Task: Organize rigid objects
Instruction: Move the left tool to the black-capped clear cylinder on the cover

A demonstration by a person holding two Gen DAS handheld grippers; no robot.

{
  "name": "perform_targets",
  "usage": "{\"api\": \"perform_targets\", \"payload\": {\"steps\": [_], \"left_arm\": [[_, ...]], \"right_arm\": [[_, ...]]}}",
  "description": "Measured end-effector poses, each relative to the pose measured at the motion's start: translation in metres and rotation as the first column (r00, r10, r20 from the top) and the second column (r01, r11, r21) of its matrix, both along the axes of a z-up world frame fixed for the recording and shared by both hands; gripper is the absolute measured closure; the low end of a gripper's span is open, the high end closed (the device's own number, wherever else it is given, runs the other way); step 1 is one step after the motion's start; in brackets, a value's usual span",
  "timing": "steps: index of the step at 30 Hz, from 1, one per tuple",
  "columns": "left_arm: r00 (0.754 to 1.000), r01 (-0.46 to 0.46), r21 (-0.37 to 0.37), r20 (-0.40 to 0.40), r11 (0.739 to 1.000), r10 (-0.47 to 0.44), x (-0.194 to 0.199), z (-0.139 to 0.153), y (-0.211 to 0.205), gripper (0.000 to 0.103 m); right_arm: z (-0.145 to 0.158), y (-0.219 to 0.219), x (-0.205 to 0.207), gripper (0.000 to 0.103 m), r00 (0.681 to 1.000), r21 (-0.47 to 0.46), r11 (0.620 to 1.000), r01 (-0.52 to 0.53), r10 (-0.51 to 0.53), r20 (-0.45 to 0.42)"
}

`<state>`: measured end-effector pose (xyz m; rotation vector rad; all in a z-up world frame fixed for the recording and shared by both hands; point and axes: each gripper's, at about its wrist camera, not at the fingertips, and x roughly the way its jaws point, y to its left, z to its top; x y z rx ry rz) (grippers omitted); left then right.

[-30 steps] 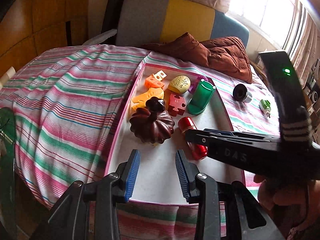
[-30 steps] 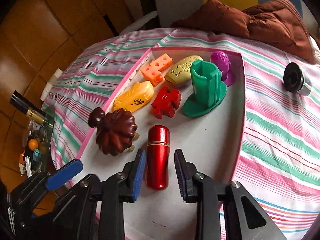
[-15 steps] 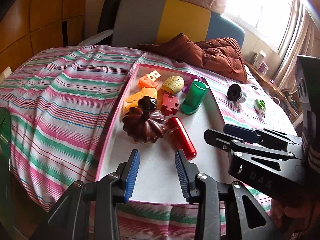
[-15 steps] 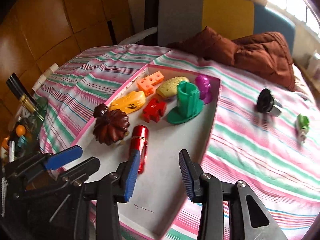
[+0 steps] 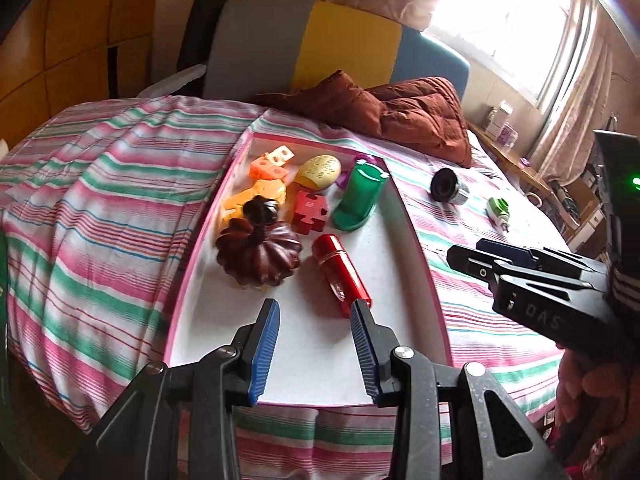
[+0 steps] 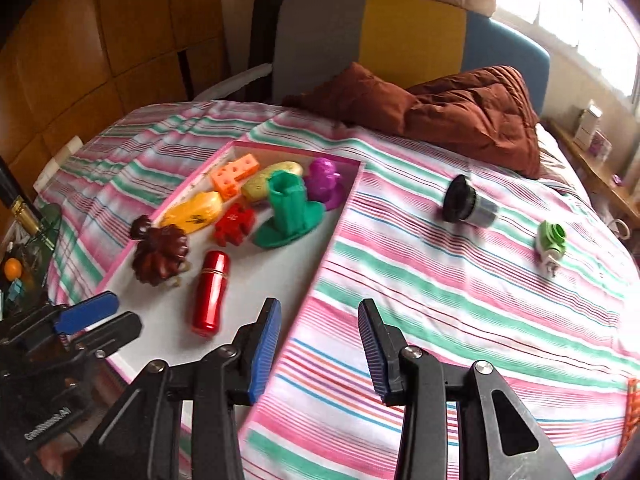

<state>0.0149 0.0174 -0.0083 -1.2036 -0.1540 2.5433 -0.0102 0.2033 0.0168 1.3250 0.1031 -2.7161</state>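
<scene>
A pink-rimmed white tray (image 5: 420, 240) (image 6: 340, 216) lies on the striped bed and holds a red cylinder (image 5: 340, 276) (image 6: 210, 292), a brown pumpkin-shaped piece (image 5: 258, 254) (image 6: 160, 254), a green holder (image 5: 360, 198) (image 6: 288, 210), a red puzzle piece (image 5: 310, 212), and orange, yellow and purple toys. A black-and-silver lens (image 6: 468, 204) (image 5: 448, 186) and a small green-and-white object (image 6: 552, 244) (image 5: 498, 210) lie on the cover right of the tray. My left gripper (image 5: 316, 348) is open and empty above the tray's near end. My right gripper (image 6: 320, 348) is open and empty over the cover beside the tray's right rim.
A brown quilt (image 6: 440, 112) is bunched at the far side of the bed before a grey, yellow and blue headboard (image 6: 400, 36). A side table with bottles (image 6: 20, 240) stands at the left. Shelves with small items (image 5: 508, 128) stand by the window at right.
My right gripper has let go of the red cylinder, which now lies in the tray, and has pulled back and swung right over the striped cover. My left gripper has barely moved.
</scene>
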Motion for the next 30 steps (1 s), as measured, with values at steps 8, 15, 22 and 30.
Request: {"api": "perform_targets", "payload": {"steps": [8, 15, 22, 30], "left_arm": [[0.998, 0.062, 0.013, -0.016, 0.998, -0.062, 0.006, 0.005, 0.014, 0.066], [0.991, 0.132, 0.035, -0.02, 0.991, -0.131, 0.011, 0.015, 0.035, 0.066], [0.972, 0.228, -0.002, -0.062, 0.974, -0.228, 0.01, 0.035, 0.083, 0.066], [0.955, 0.285, -0.091, -0.056, 0.954, -0.29, -0.028, 0.049, 0.162, 0.066]], "right_arm": [[-0.009, 0.033, 0.001, 0.062, 0.999, 0.02, 0.999, 0.049, -0.049, 0.023], [-0.028, 0.066, 0.005, 0.059, 0.995, 0.036, 0.997, 0.069, -0.071, 0.067], [-0.04, 0.121, 0.011, 0.059, 0.99, 0.085, 0.99, 0.113, -0.119, 0.081], [-0.042, 0.191, 0.012, 0.059, 0.965, 0.019, 0.968, 0.252, -0.253, 0.063]]}}
